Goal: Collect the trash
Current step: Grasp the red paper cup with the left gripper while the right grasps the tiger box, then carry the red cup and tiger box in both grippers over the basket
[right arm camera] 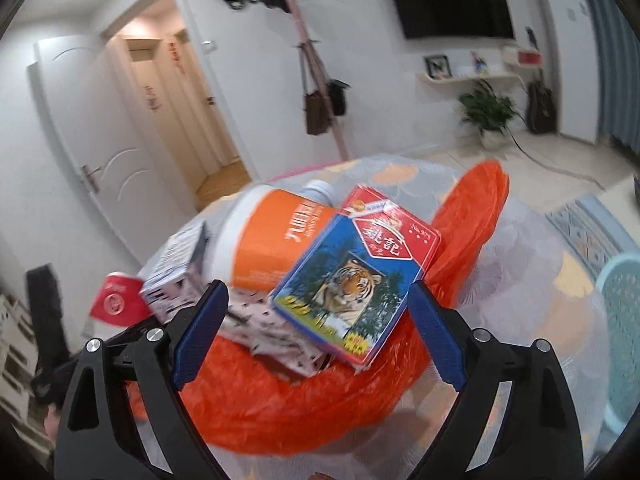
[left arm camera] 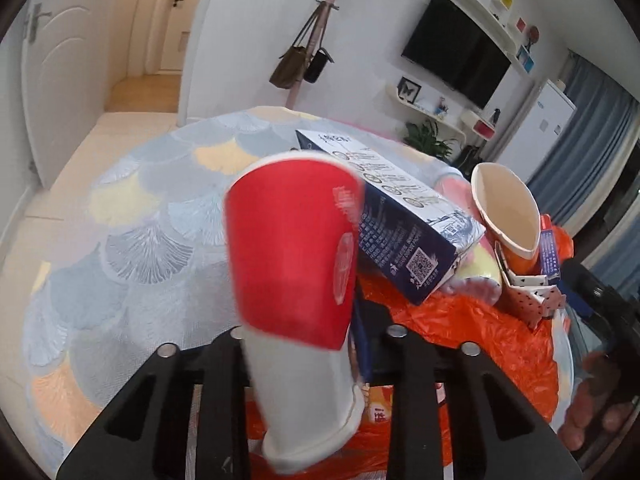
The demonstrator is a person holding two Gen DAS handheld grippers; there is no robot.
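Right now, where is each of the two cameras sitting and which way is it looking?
Left wrist: on the left gripper, looking down along its fingers at a red paper cup between them, table beyond; a hand shows at right.
Right wrist: on the right gripper, jaws open, over the orange bag and tiger box.
Shared: cup, bag, milk carton, coat stand, television.

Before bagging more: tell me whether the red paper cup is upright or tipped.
Tipped: the red paper cup lies slanted between the left gripper fingers, rim away.
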